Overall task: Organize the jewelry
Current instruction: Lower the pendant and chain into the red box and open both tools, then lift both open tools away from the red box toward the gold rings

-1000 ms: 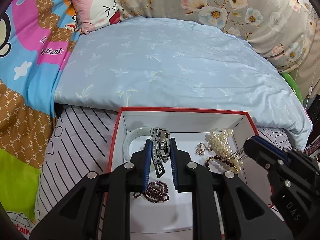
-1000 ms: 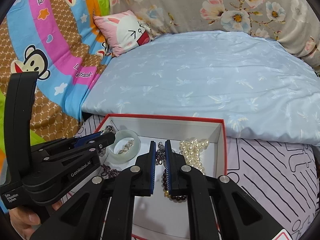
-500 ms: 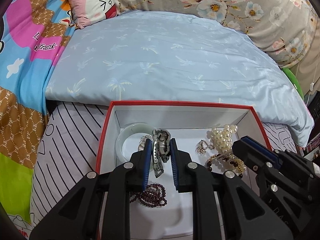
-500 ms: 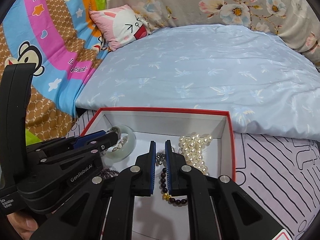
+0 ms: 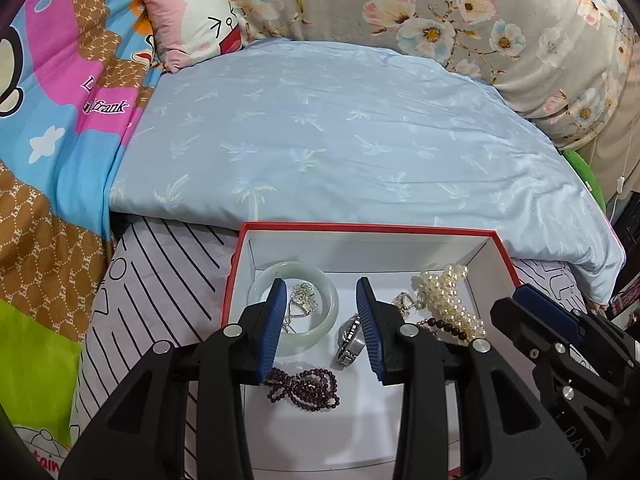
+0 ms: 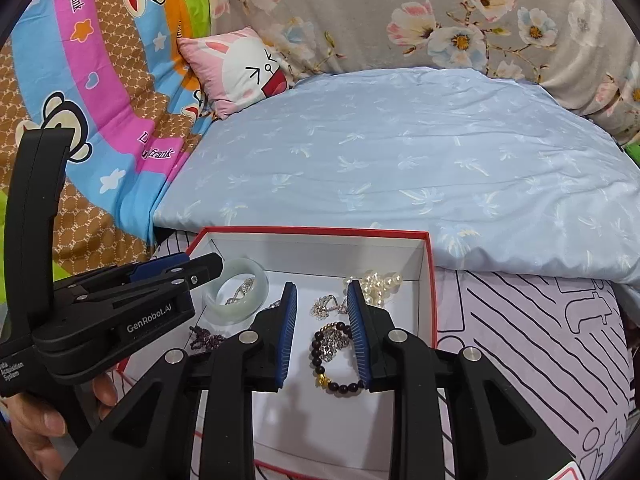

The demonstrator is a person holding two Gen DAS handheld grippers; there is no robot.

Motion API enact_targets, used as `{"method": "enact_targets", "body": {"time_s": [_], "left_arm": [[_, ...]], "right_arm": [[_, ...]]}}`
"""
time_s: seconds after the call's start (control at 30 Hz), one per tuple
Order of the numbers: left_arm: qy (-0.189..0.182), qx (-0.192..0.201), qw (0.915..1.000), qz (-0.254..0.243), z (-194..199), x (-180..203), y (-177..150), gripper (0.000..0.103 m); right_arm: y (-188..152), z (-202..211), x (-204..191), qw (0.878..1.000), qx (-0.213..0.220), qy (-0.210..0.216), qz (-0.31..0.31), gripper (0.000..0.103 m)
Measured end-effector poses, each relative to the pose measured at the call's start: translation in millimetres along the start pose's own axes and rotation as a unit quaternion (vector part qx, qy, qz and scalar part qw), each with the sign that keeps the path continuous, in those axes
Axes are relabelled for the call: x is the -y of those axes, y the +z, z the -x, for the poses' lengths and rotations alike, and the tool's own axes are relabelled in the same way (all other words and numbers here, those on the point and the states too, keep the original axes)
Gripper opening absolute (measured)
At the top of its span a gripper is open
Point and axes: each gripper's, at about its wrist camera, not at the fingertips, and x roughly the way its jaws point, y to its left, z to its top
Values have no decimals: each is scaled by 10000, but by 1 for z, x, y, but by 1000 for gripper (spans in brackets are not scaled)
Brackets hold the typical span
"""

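Observation:
A red-rimmed white box (image 5: 360,227) (image 6: 312,231) on the bed holds the jewelry. My left gripper (image 5: 322,292) is open above it, empty. A silver watch (image 5: 350,338) lies on the box floor by its right finger. A pale jade bangle (image 5: 328,304) with a silver chain (image 5: 302,304) inside lies at left, a purple bead string (image 5: 306,388) in front, a pearl strand (image 5: 448,296) at right. My right gripper (image 6: 322,294) is open, empty, over a dark bead bracelet (image 6: 340,384) and silver pieces (image 6: 324,306). The bangle (image 6: 236,296) and pearls (image 6: 380,280) show there too.
A light blue quilt (image 5: 340,140) lies just behind the box. A pink rabbit pillow (image 5: 192,24) and floral bedding (image 5: 460,20) lie farther back. A colourful cartoon blanket (image 5: 60,120) is at left. The box rests on a striped lilac sheet (image 6: 520,340).
Both grippers have opened. The left one let go of the silver watch, which now lies in the box. The right one released the piece it held onto the box floor.

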Motion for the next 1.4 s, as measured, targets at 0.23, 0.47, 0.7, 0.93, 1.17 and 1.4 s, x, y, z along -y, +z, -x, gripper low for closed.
{"method": "enact_targets", "body": {"time_s": [0.23,0.47,0.7,0.93,1.17,1.4], "left_arm": [[-36,22,10000,21,14,-1,-8,36],[-69,114,9999,-19,41,-1,-20,36],[-96,172,9998,-99,69,2,-37,40],[-100,137,9998,-119,95,4,-68,41],[-65,-106,9999,-31,107,-9,-108,41],[-40,-360,9992,165,114,-25,-147,41]], "right_arm": [[-13,19,1,9999,38,-94,51,27],[-29,41,0,9998,62,-131,96,27],[-50,67,-4,9999,46,-115,86,27],[-82,94,-13,9999,-55,-63,98,27],[-124,112,-29,9995,-293,24,113,27],[-164,112,-46,9977,-650,166,120,27]]}}
